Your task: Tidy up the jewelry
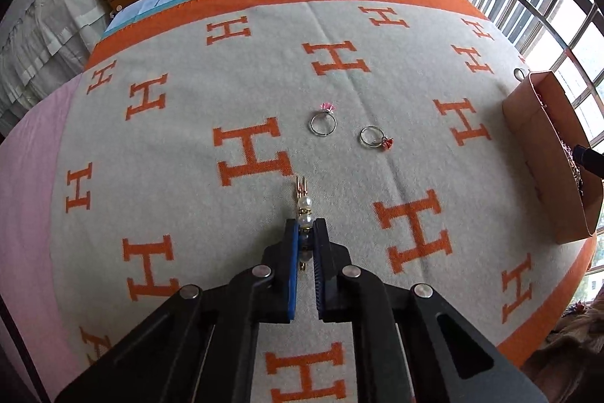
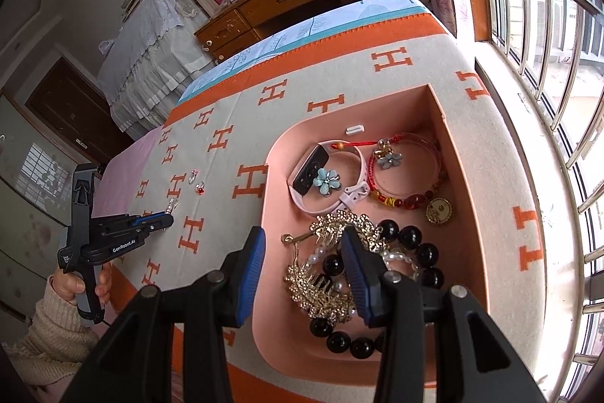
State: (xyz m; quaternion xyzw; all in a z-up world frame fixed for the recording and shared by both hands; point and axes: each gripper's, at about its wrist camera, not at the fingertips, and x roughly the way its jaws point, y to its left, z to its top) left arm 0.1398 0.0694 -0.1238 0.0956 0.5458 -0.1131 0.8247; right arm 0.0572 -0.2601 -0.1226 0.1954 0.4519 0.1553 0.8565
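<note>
My left gripper [image 1: 305,225] is shut on a gold hair clip with white pearls [image 1: 304,204], which sticks forward from the fingertips just above the blanket. Two silver rings lie ahead of it: one with a pink stone [image 1: 323,119] and one with a red stone [image 1: 374,138]. The left gripper also shows in the right wrist view [image 2: 166,216], with the rings beyond it [image 2: 197,181]. My right gripper [image 2: 302,244] is open and empty over the pink jewelry box [image 2: 464,199], above a gold leaf hairpiece [image 2: 332,244] and a black bead bracelet [image 2: 411,244].
The box also holds a smartwatch with a pale band [image 2: 311,169], a blue flower clip [image 2: 327,181], a red cord bracelet [image 2: 407,172] and a gold round piece [image 2: 439,210]. The box shows at the right in the left wrist view [image 1: 543,153]. Barred windows [image 2: 547,63] flank the bed's right edge.
</note>
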